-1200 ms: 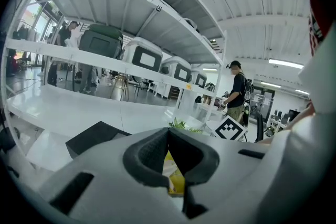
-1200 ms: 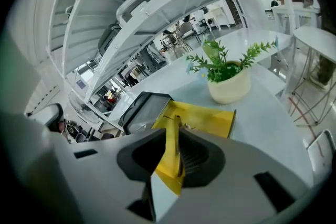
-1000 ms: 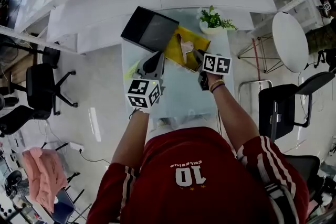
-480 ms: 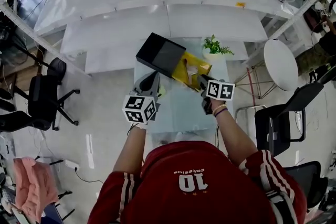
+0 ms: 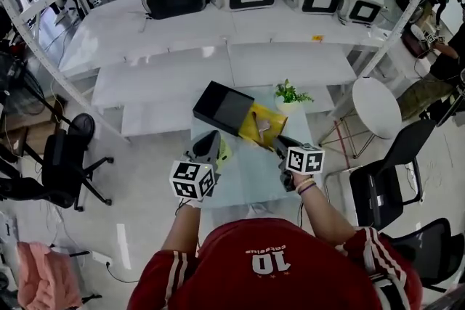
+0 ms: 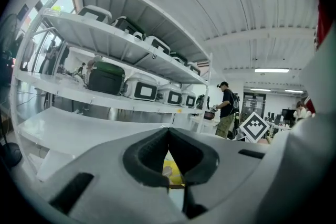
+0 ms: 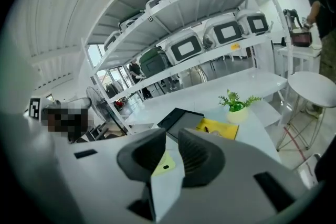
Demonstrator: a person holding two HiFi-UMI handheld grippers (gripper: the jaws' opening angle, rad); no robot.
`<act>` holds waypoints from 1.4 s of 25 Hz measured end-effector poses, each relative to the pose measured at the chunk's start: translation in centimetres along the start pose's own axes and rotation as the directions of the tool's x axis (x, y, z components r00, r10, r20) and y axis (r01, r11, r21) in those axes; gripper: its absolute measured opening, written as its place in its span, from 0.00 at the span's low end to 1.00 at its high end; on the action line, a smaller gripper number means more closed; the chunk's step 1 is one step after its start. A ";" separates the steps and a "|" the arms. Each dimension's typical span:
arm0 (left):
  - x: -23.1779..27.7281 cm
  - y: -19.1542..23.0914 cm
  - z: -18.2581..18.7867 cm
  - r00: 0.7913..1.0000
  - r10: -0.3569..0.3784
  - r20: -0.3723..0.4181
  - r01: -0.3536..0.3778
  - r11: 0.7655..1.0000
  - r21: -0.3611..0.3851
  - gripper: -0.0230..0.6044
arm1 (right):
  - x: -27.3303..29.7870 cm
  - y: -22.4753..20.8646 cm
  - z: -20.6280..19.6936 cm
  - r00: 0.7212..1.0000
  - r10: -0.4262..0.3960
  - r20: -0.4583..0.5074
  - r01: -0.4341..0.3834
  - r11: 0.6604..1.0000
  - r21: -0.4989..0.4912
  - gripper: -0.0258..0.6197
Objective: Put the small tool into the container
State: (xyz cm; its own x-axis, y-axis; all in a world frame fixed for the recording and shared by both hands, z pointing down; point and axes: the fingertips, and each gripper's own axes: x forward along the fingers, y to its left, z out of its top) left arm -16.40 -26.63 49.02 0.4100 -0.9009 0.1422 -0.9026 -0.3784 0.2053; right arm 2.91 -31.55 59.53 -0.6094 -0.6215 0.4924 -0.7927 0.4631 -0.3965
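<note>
both claws hover over the glass table [image 5: 247, 181], nothing grabbed. my left gripper [image 6: 168, 131] has its tips pressed together and is empty; only a bit of yellow shows through the gap below them. my right gripper [image 7: 170, 137] is cracked a narrow slit apart, also empty, with a pale green note [image 7: 165, 164] on the table showing through it. the small tool [image 5: 260, 126] lies on the yellow mat [image 5: 275, 124], just ahead of the right claw and right beside the black box [image 5: 225, 107], so it's not in yet. step in hand looks like reach-and-pick with the right: widen the slit first, come down over the tool's middle, square to its length, close firm, then a short lift left into the box. watch the plant [image 5: 289, 94] just past the mat.
</note>
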 end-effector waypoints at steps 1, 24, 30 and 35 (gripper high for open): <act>-0.7 -0.9 0.4 1.000 -0.019 0.000 0.019 1.000 0.012 0.03 | -0.8 0.5 0.1 1.000 -0.002 0.009 0.002 1.000 -0.008 0.14; -12.1 -5.7 9.4 0.976 -0.152 0.158 0.134 0.984 0.114 0.03 | -17.5 12.1 7.5 0.919 0.005 0.393 0.077 0.978 -0.194 0.14; -12.7 -6.4 11.0 0.969 -0.171 0.178 0.144 0.978 0.151 0.03 | -20.5 15.1 11.0 0.874 0.053 0.483 0.083 0.963 -0.256 0.14; -14.1 -7.8 13.4 0.960 -0.199 0.199 0.156 0.965 0.211 0.03 | -22.0 16.4 12.5 0.845 0.099 0.525 0.044 0.967 -0.253 0.14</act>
State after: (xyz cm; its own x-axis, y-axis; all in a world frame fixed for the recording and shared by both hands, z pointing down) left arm -16.92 -13.84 32.46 0.5467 -0.8317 -0.0968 -0.8347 -0.5505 0.0156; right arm 3.55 -18.16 32.46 -0.5839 -0.8113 -0.0300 -0.7975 0.5801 -0.1659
